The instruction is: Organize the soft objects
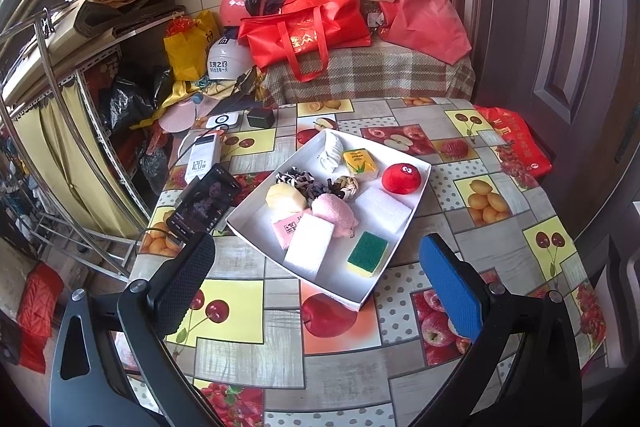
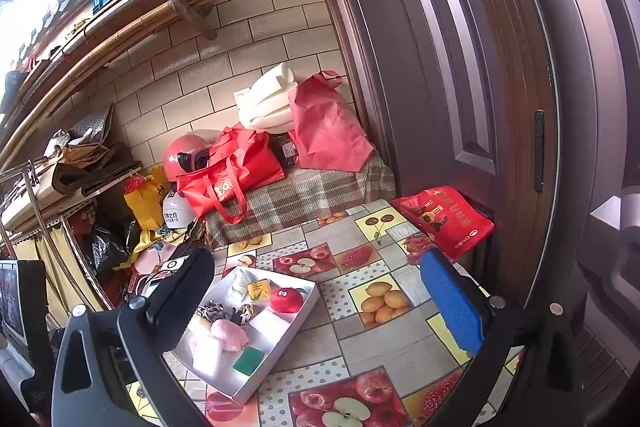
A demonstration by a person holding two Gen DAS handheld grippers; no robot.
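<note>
From my left wrist camera, my left gripper [image 1: 316,269] hangs above the near part of the table [image 1: 500,251], its fingers spread wide and empty, the black pad on the left and the blue pad on the right. Between and just beyond them lies the white tray [image 1: 416,207], turned like a diamond with one corner toward me and its long axis running from near left to far right. Inside it, the green sponge [image 1: 368,253] lies at the near corner, a white foam block [image 1: 309,245] just left of it, a pink plush [image 1: 335,214] behind, and the red plush ball [image 1: 401,178] near the far right edge. A phone [image 1: 204,201] rests just left of the tray.

From my right wrist camera, my right gripper [image 2: 320,301] is held higher and further right, also released and empty. The tray [image 2: 280,351] sits low left, partly behind my black finger [image 2: 180,301], its long axis slanting from near left to far right.
</note>
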